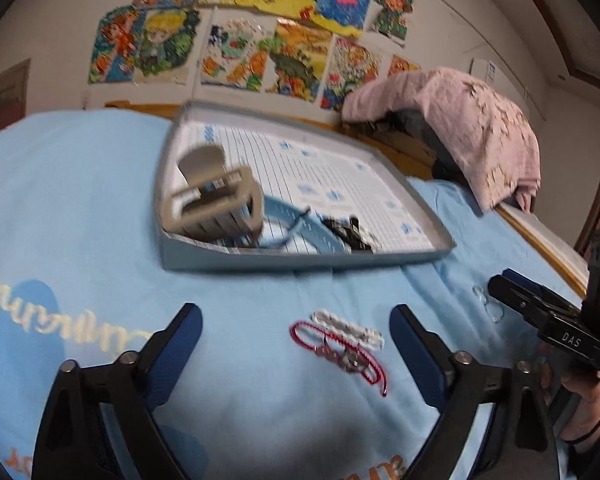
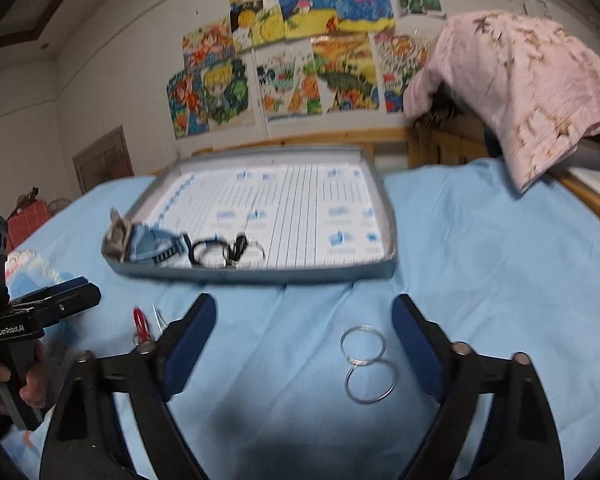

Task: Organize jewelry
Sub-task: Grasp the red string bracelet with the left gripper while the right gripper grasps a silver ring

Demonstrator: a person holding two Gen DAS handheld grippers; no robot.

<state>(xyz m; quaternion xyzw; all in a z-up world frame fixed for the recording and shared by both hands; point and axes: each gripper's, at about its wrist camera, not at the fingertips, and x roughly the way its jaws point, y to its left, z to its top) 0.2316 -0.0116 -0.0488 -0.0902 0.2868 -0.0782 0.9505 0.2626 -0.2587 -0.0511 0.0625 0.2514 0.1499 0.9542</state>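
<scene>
A light blue sheet (image 1: 260, 360) covered the bed across the lower half of both views. At centre frame sat a shallow grey tray (image 2: 388, 236) lined with printed paper. Its near left corner held a beige clip (image 1: 208, 204), a blue watch strap (image 1: 296, 224) and dark-rimmed rings (image 2: 220, 252).

The left gripper (image 1: 296, 344) had its fingers wide with nothing gripped. A red cord bracelet (image 1: 340, 352) and a white beaded clip (image 1: 348, 328) lay on the sheet between them. The right gripper (image 2: 304, 336) also stood wide and empty. Two linked silver rings (image 2: 366, 364) lay between its fingers, nearer the right one.

Risks, as judged:
- The bracelet and white clip overlapped, so a closing grasp could lift both or snag the cord.
- The thin rings lay flat on soft cloth; the fingers could pinch the sheet instead or slide over the wire.
- The two grippers worked close together at frame edge and could collide.

Limits of view: both pictures were motion-blurred, and the tray contents were indistinct. The bracelet's charm could not be identified. The left finger hid most of the red bracelet in the right wrist view.
</scene>
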